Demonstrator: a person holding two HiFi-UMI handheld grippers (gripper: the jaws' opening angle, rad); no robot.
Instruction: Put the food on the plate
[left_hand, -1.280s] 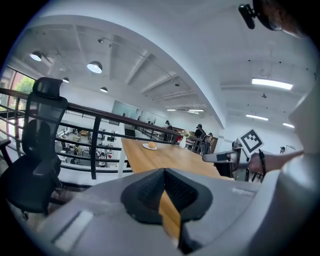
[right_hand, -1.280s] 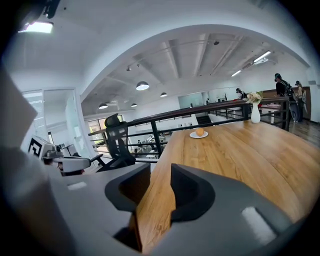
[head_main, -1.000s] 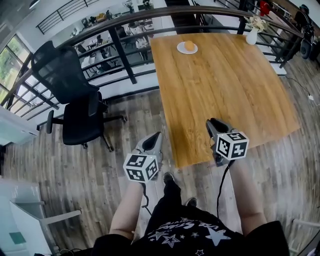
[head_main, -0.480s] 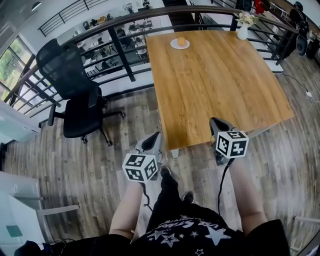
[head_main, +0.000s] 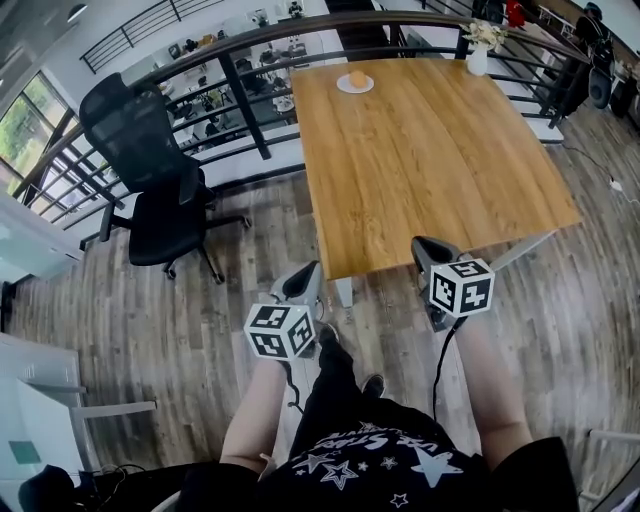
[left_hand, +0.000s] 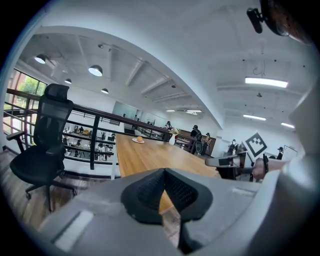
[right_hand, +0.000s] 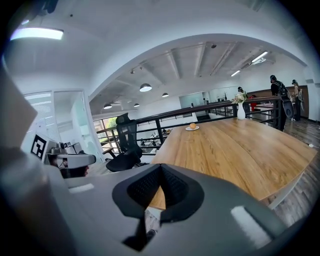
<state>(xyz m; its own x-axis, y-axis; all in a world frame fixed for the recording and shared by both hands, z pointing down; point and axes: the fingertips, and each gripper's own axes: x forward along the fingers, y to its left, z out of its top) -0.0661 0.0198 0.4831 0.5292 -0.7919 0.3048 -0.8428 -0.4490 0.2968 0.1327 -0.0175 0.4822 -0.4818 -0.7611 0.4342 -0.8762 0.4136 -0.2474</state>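
Fingers of left gripper (left_hand: 164, 172) and right gripper (right_hand: 160, 167) together, empty; round orange food (head_main: 357, 78) on white plate (head_main: 342, 87) looks light, likely to roll: grip across its middle

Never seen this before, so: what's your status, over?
Left tool and right tool shut, empty. Orange food on plate, far end of table. Vase at other far corner, not in the way.

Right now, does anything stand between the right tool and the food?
Nothing visible does. Only bare tabletop lies between the right tool, shut and empty, and the orange food, which sits on the white plate at the far edge. The vase stands aside.
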